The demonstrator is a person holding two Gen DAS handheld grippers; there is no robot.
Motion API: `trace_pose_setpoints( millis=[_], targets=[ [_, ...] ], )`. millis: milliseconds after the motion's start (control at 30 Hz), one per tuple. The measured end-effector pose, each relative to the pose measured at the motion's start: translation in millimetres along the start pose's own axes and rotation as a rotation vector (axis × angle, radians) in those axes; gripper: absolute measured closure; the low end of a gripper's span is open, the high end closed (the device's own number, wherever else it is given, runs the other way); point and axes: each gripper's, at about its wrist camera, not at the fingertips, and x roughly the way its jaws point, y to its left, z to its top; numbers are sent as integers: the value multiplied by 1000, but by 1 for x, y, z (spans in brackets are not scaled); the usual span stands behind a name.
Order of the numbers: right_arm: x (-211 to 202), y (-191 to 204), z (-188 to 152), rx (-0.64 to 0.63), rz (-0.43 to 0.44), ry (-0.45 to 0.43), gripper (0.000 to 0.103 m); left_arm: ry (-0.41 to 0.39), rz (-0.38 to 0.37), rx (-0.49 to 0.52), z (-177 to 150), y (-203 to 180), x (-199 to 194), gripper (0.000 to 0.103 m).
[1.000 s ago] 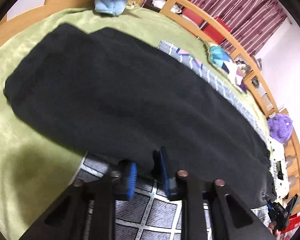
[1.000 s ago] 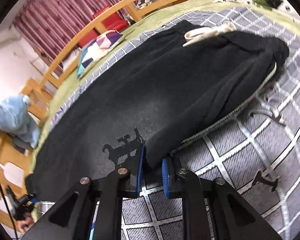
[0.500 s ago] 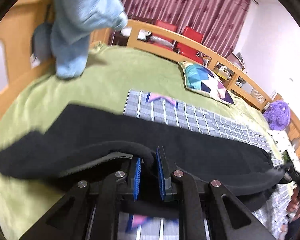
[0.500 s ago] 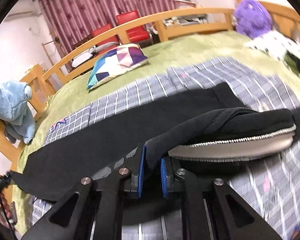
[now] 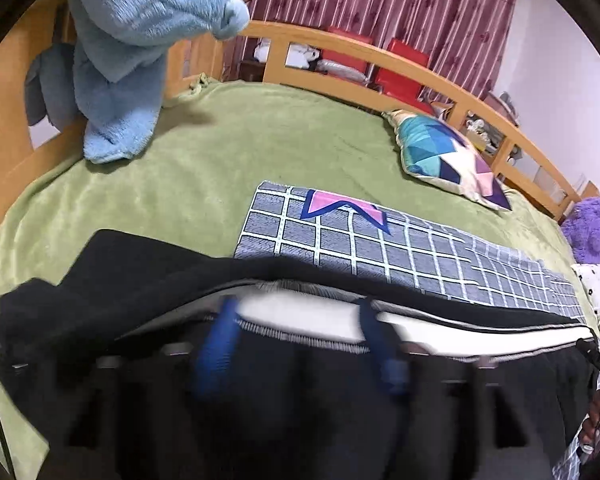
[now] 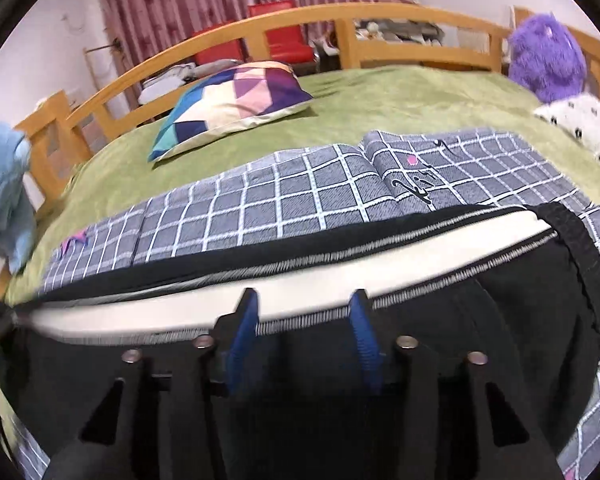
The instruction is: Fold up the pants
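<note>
both wrist views sit low, close over the pants (image 5: pixel 148 264), facing the headboard (image 6: pixel 300 20).

No readable text showed in either view. The grey checked blanket (image 6: pixel 320 200) carried black cursive marks, but they could not be made out.

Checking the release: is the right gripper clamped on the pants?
No. The right gripper has its fingers spread wide apart over the pants, with nothing pinched between them.

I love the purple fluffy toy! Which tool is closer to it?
Right, probably. The purple fluffy toy sits at the bed's far right corner from the right tool. From the left tool, it looks smaller and farther.
</note>
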Motion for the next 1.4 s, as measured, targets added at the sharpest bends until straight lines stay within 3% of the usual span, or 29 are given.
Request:
trace_pose_setpoints(
  millis=[100,300,467,633,867,1033,1167,1300,1400],
  targets=[
    [-23,6,-22,-44,-12,16,49,-9,5,25,-15,6,-27,28],
    [-68,0,-72,-11,8,52,45,78,10,-29,-62,46,-60,26],
    [-86,-13,-116,-3,-51,76,42,128,-20,-107,-88,76,-59,26],
    [-86,-24,-140,27,-69,110,42,31,28,-88,-50,84,-39,26],
    [-94,-38,-148,66,-104,108,42,-104,176,-70,27,95,-8,26],
    [-106,-52,-152,93,-144,100,42,-127,156,-80,45,89,-19,26],
    [-113,-65,-155,148,-142,97,42,-58,135,-33,12,77,-32,26],
    [-118,-74,-157,198,-97,92,41,54,18,-48,-50,72,-53,26],
    [-117,-79,-156,225,-66,79,33,135,-69,-106,-99,69,-68,26]
  ],
)
